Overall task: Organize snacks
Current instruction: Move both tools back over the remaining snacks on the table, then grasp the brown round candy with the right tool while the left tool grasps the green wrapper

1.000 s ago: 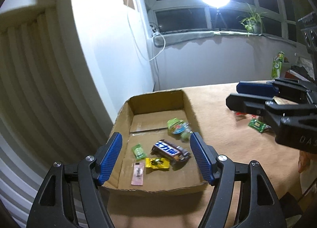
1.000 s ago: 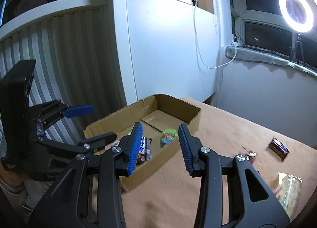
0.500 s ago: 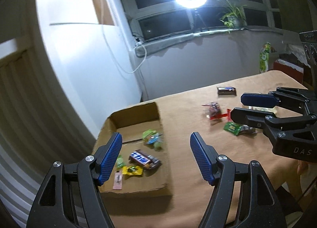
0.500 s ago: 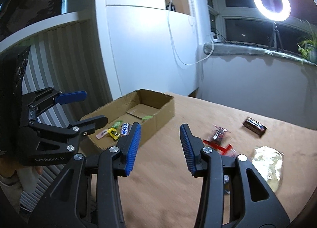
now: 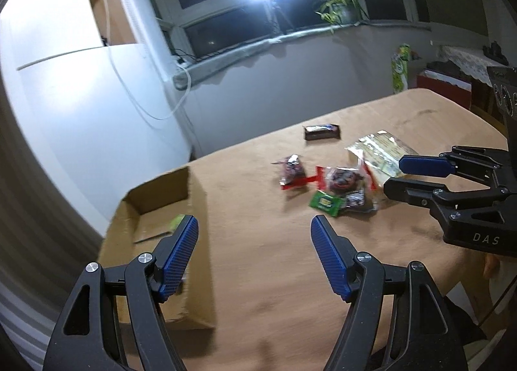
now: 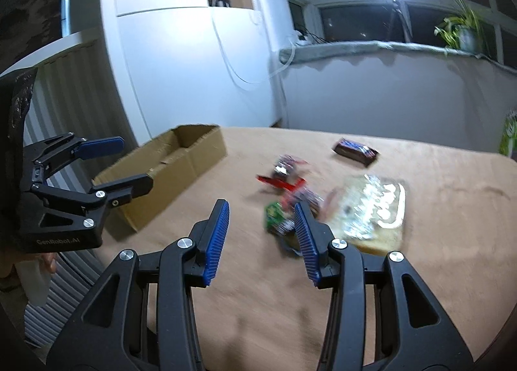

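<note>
Snacks [image 5: 336, 183] lie mid-frame right of the box [image 5: 197, 206]; left claw [image 5: 253, 258] spread, right claw [image 6: 261, 238] has just been widening, both empty

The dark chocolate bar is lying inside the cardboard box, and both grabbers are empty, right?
Not quite. The dark chocolate bar lies on the tan table, outside the cardboard box, as the left wrist view shows. The left gripper and right gripper are empty.
</note>
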